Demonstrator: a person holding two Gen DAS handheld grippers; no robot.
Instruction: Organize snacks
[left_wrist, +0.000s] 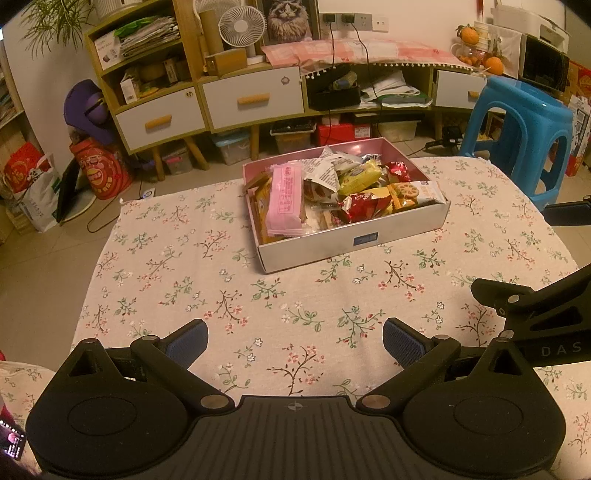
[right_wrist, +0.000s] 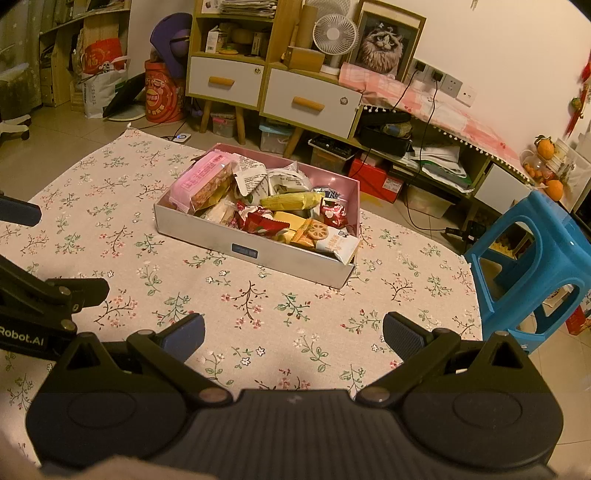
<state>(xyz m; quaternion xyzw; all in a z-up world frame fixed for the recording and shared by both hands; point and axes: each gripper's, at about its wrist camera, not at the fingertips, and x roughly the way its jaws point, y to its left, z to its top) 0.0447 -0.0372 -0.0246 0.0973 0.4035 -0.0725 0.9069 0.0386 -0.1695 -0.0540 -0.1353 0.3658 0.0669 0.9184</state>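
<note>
A shallow silver box (left_wrist: 325, 248) (right_wrist: 221, 236) with a pink inside stands on the flowered tablecloth (left_wrist: 221, 302) (right_wrist: 258, 306), filled with several snack packets. A pink packet (left_wrist: 285, 199) (right_wrist: 201, 182) lies at its left end; red and yellow packets (left_wrist: 365, 203) (right_wrist: 280, 221) crowd the right. My left gripper (left_wrist: 295, 341) hovers open over the cloth, well short of the box, nothing between its fingers. My right gripper (right_wrist: 293, 334) is likewise open and empty, to the right of the left one, whose linkage (right_wrist: 44, 295) shows at the left edge.
A blue plastic stool (left_wrist: 524, 125) (right_wrist: 535, 266) stands by the table's far right corner. Behind the table runs a low wooden cabinet (left_wrist: 251, 99) (right_wrist: 310, 99) with white drawers, a fan and clutter. Storage bins and bags sit on the tiled floor.
</note>
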